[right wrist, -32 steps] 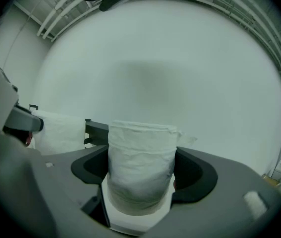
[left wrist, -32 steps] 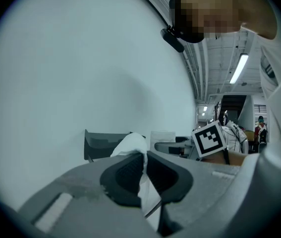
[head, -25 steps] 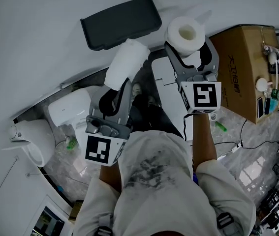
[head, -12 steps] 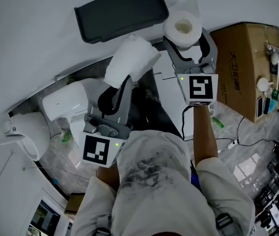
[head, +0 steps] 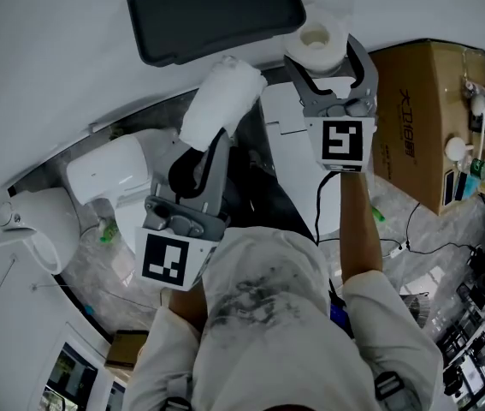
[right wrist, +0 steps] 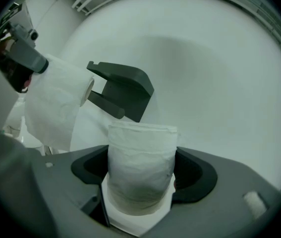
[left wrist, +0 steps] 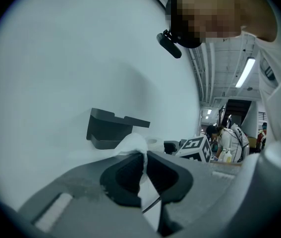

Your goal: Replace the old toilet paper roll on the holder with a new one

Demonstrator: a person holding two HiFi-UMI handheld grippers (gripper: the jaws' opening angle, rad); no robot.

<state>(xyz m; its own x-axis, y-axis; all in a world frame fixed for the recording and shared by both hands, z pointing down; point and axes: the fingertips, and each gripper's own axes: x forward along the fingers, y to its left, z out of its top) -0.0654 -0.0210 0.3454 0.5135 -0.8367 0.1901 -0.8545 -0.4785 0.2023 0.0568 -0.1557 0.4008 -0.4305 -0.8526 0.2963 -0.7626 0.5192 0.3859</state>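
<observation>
A dark grey holder is mounted on the white wall, and nothing hangs on it. My left gripper is shut on the loose paper edge of a white roll, which tilts up just below the holder. In the left gripper view a thin fold of paper is pinched between the jaws, with the holder beyond. My right gripper is shut on a second roll with its open core facing up, beside the holder's right end. In the right gripper view this roll stands upright between the jaws.
A cardboard box stands at the right with bottles beside it. White toilet fixtures are at the left on the marbled floor. A white panel lies below the grippers. Cables run across the floor at the right.
My right gripper has rolled with its roll and now sits closer to the holder's right end. The left gripper keeps its pinch on the other roll, which has shifted slightly.
</observation>
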